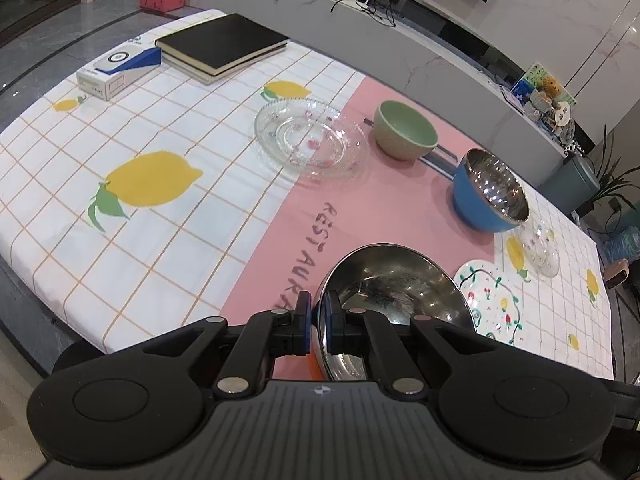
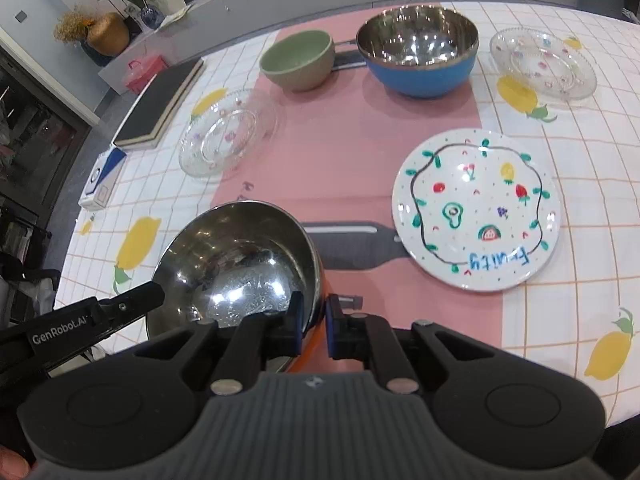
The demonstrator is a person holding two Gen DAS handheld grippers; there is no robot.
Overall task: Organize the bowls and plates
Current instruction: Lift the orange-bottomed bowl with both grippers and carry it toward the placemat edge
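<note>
Both grippers hold one steel-lined orange bowl (image 1: pixel 394 284) (image 2: pixel 240 252) over the pink strip near the table's front edge. My left gripper (image 1: pixel 316 312) is shut on its left rim, one pad inside and one outside. My right gripper (image 2: pixel 314 312) is shut on the right rim in the same way. The left gripper (image 2: pixel 120 306) also shows at the bowl's far side in the right wrist view. Further back stand a blue steel-lined bowl (image 1: pixel 476 204) (image 2: pixel 420 72) and a green bowl (image 1: pixel 406 130) (image 2: pixel 298 60). A painted fruit plate (image 1: pixel 490 304) (image 2: pixel 476 208) lies to the right.
A large clear glass plate (image 1: pixel 310 140) (image 2: pixel 224 140) lies left of the green bowl. A smaller glass plate (image 1: pixel 540 246) (image 2: pixel 544 64) lies right of the blue bowl. Black books (image 1: pixel 222 46) and a white-blue box (image 1: pixel 116 68) sit at the far left corner.
</note>
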